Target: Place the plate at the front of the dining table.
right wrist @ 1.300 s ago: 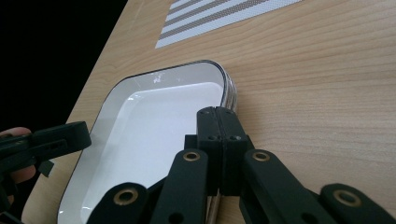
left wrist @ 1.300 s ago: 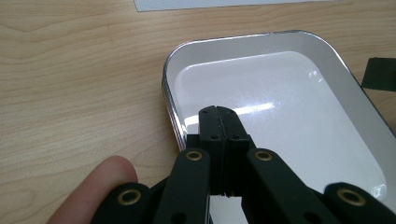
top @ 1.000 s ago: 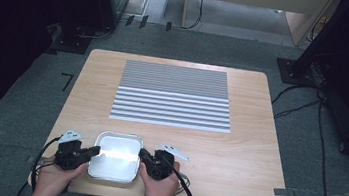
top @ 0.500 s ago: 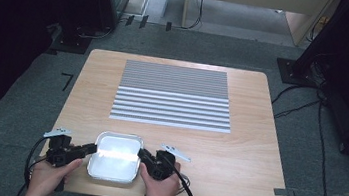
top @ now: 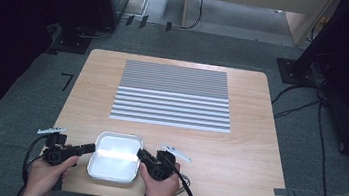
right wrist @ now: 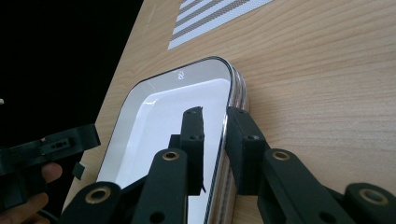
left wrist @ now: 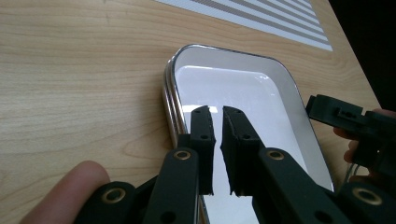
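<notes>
Left gripper (top: 89,148) at the tray's (top: 113,177) left rim, jaws just narrowing, near together over the inside, gripping nothing. Tray at the table's (top: 246,157) near edge, between both. Right gripper (top: 142,154) straddling the right rim, jaws slightly apart.

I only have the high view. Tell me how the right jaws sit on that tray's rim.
Observer: The right gripper straddles the rim of the tray, one jaw inside and one outside. The jaws have just been opening, and the inner one stands off the metal.
Operator: Now report the left.
Observer: The jaws of the left gripper have just been closing. They are a slit apart over the tray's inside, with nothing between them.
Operator: Check the tray's side.
Observer: Several rims lie stacked there, so it looks like nested trays.
</notes>
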Tool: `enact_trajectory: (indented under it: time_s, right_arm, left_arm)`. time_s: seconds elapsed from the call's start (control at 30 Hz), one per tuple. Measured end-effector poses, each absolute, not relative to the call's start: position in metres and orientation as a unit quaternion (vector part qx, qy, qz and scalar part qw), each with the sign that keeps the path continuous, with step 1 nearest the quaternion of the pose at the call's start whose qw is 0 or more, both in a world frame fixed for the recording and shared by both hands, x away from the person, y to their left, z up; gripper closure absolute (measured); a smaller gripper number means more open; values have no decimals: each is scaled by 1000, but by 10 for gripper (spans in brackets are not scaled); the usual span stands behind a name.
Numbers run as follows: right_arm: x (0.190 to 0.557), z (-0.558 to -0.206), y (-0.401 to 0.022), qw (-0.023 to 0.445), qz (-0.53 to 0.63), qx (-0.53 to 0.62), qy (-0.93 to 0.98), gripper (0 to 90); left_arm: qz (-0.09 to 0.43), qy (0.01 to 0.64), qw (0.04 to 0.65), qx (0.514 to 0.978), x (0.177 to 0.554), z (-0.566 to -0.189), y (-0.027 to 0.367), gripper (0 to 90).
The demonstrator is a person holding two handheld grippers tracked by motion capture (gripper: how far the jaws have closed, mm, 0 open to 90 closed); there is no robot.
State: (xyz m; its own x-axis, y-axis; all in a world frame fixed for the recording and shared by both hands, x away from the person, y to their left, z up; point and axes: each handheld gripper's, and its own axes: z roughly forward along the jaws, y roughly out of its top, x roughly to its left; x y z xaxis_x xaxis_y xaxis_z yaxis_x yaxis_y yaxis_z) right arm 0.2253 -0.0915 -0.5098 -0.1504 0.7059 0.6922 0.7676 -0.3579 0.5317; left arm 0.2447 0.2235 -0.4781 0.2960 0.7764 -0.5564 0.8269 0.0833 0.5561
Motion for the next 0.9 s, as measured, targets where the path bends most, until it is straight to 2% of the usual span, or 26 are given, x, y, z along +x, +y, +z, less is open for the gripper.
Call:
enact_trajectory:
  time_s: [0.4, 0.5, 0.9]
  right_arm:
    - [225, -512, -91, 36, -506, -651, -564, 774]
    - [225, -512, -92, 40, -507, -652, -563, 773]
    - [226, -512, -92, 43, -507, -652, -562, 766]
  left_arm:
    - [-33, 590, 416, 692, 246, -482, 219, 815]
    - [-10, 596, 412, 689, 244, -477, 221, 806]
    - [-23, 597, 405, 692, 246, -482, 221, 801]
